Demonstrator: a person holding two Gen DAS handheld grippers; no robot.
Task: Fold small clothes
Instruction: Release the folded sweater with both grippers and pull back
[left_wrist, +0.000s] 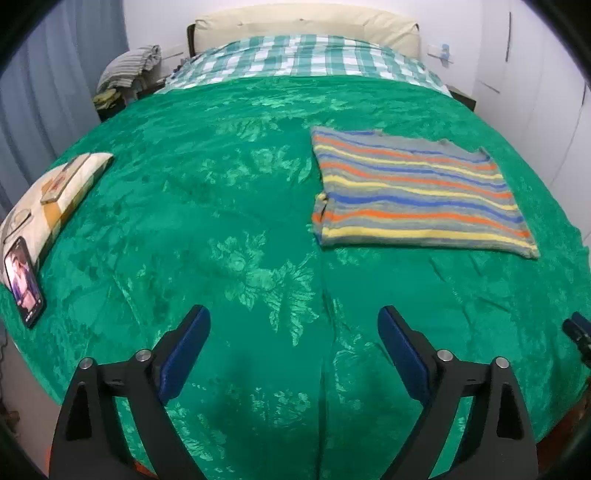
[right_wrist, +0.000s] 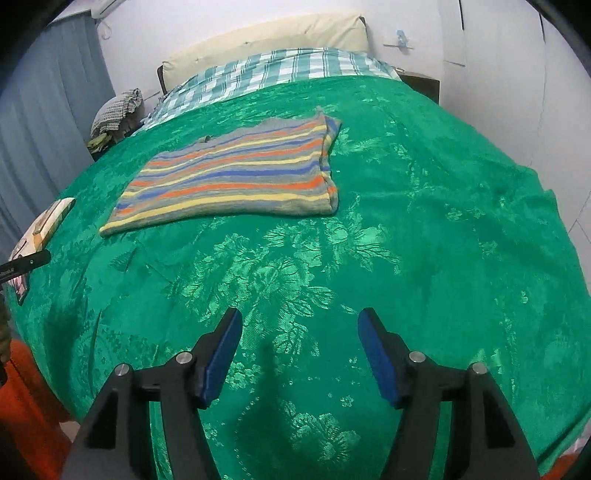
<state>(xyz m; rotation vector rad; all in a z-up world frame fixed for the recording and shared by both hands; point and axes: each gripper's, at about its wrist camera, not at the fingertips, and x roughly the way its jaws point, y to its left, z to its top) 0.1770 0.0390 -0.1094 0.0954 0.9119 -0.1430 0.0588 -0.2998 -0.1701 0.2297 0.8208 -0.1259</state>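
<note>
A small striped garment (left_wrist: 417, 192), grey with orange, yellow and blue bands, lies folded into a flat rectangle on the green bedspread (left_wrist: 229, 229). It also shows in the right wrist view (right_wrist: 236, 177), left of centre. My left gripper (left_wrist: 293, 321) is open and empty, above the bedspread, well short of the garment and to its left. My right gripper (right_wrist: 299, 325) is open and empty, above the bedspread, in front of the garment. The tip of the right gripper shows at the left view's right edge (left_wrist: 578, 332).
A phone (left_wrist: 24, 282) with a lit screen leans on a cream pillow (left_wrist: 55, 195) at the bed's left edge. A checked sheet (left_wrist: 303, 59) and headboard cushion (left_wrist: 306, 26) lie at the far end. A heap of clothes (left_wrist: 129, 70) sits beside the bed.
</note>
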